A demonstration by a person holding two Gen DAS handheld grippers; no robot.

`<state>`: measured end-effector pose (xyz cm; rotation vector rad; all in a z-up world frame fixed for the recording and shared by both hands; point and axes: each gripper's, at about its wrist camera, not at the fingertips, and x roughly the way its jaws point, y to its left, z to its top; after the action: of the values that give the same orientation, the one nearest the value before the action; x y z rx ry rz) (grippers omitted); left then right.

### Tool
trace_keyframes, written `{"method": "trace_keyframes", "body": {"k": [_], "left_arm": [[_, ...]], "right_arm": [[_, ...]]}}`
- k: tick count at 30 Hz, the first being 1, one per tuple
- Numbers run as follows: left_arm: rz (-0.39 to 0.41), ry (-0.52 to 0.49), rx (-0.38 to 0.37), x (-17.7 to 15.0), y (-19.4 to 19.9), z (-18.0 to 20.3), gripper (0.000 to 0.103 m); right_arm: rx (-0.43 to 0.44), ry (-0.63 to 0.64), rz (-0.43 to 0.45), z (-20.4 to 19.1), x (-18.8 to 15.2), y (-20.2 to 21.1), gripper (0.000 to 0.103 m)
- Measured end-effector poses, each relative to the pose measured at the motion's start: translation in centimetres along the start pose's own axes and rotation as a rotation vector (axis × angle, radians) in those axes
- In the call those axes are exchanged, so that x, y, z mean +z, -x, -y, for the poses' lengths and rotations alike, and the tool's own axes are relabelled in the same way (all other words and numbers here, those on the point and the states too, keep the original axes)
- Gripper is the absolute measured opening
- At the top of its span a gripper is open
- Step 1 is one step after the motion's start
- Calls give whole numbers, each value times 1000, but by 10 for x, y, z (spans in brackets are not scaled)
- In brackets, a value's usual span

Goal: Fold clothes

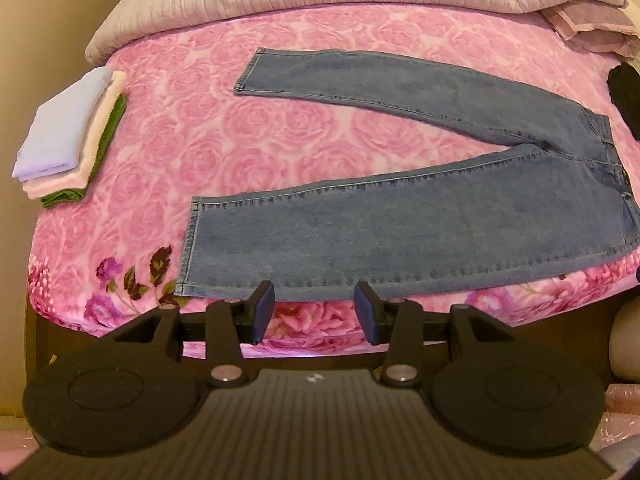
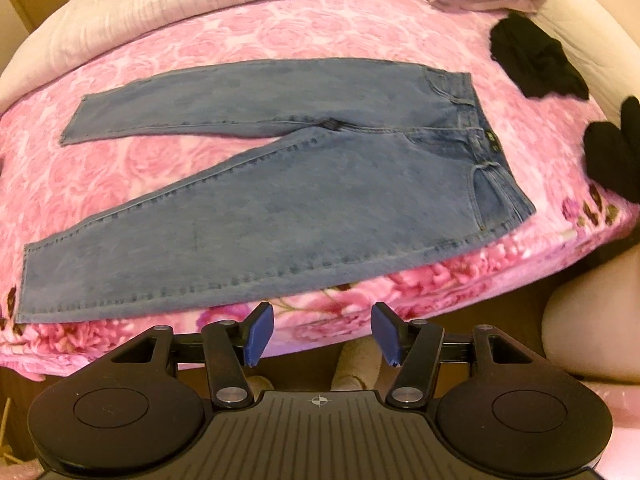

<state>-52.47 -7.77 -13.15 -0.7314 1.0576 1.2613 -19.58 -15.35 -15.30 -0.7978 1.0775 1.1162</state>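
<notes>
Denim jeans (image 1: pixel 400 184) spread flat on the pink rose blanket (image 1: pixel 180 120)
Left gripper (image 1: pixel 315 312) and right gripper (image 2: pixel 322 334) hover at the near edge, jaws spread, empty

Left gripper (image 1: pixel 315 312) points steeply down, blue-padded jaws apart with nothing between them; right gripper (image 2: pixel 322 334) likewise tilted down, jaws spread wider and empty
</notes>
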Motion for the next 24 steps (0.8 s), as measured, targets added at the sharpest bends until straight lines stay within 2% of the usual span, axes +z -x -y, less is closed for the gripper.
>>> {"method": "trace_keyframes", "body": {"k": [15, 24], "left_arm": [[-33, 130, 62, -18, 0, -44, 42], [-35, 187, 94, -29, 6, -65, 42]], "right_arm": [[58, 195, -11, -59, 13, -16, 58], [87, 261, -13, -87, 16, -22, 59]]}}
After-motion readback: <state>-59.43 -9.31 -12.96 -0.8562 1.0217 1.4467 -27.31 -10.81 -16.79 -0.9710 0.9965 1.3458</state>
